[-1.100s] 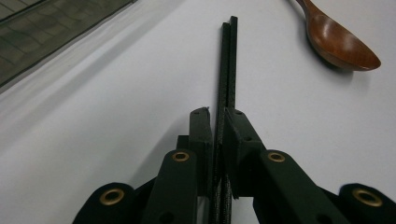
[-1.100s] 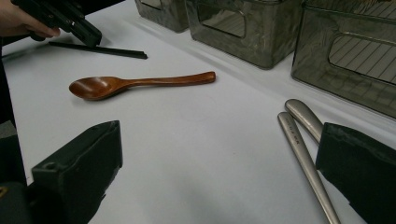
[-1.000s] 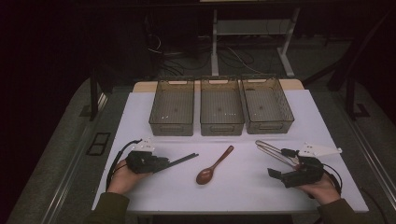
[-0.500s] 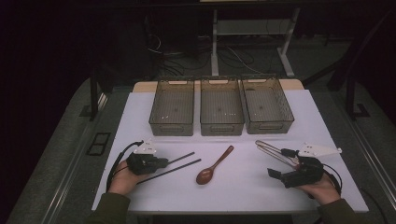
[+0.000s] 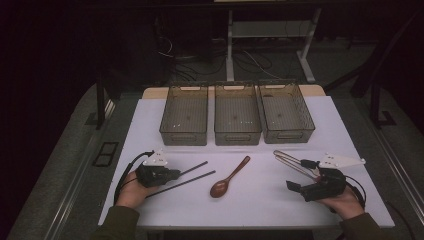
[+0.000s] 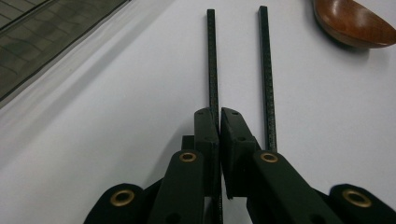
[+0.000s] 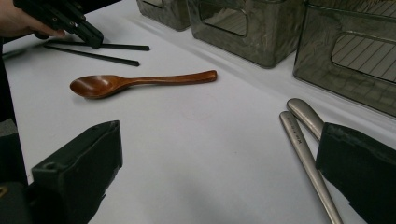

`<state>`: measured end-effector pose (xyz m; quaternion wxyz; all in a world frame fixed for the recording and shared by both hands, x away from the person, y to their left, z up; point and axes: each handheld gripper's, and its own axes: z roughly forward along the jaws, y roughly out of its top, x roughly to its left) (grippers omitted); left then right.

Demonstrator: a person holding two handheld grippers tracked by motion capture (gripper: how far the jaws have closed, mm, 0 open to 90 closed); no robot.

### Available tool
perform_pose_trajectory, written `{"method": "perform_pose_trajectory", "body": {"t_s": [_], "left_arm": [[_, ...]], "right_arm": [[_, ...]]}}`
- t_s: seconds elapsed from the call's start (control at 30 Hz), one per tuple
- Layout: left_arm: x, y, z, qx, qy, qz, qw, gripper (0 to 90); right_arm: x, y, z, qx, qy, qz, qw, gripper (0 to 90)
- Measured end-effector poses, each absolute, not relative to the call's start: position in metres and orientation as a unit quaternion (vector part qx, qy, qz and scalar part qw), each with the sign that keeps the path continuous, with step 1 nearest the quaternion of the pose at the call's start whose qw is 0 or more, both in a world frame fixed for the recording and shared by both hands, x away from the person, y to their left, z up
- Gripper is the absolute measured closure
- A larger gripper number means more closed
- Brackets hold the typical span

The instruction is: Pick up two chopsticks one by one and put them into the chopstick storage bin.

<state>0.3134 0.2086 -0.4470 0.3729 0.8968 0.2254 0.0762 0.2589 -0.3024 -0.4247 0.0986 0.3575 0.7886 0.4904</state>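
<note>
1. Your left gripper [image 6: 219, 116] rests near the table's [image 5: 150, 130] left front edge, jaws pinched on one thin black chopstick [image 6: 212, 60]; its twin [image 6: 267, 74] lies just beside, free.
2. Your right gripper [image 7: 210, 172] sits by the right front edge, jaws wide apart, holding nothing; two long silver metal handles [image 7: 303, 140] lie just inside its right jaw.
3. A brown wooden spoon [image 5: 229, 177] lies between the grippers, bare white tabletop around it.
4. Three clear grey plastic bins [image 5: 236, 114] line the far edge.

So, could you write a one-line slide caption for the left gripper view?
Left gripper shut on one black chopstick, its twin lying free alongside, wooden spoon beyond.
</note>
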Motion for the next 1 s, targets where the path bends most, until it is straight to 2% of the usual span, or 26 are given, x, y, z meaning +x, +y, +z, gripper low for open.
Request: {"method": "perform_pose_trajectory", "body": {"t_s": [0.33, 0.73, 1.0], "left_arm": [[0.315, 0.204, -0.438, 0.894, 0.232, 0.087, 0.372, 85.0], [0.315, 0.204, -0.432, 0.886, 0.266, 0.077, 0.373, 84.9], [0.315, 0.201, -0.426, 0.883, 0.266, 0.075, 0.379, 85.0]], "right_arm": [[0.259, -0.301, -0.426, 0.356, 0.791, 0.487, 0.102, 0.0], [0.261, -0.292, -0.436, 0.356, 0.803, 0.466, 0.105, 0.0], [0.263, -0.294, -0.44, 0.362, 0.805, 0.457, 0.106, 0.0]]}}
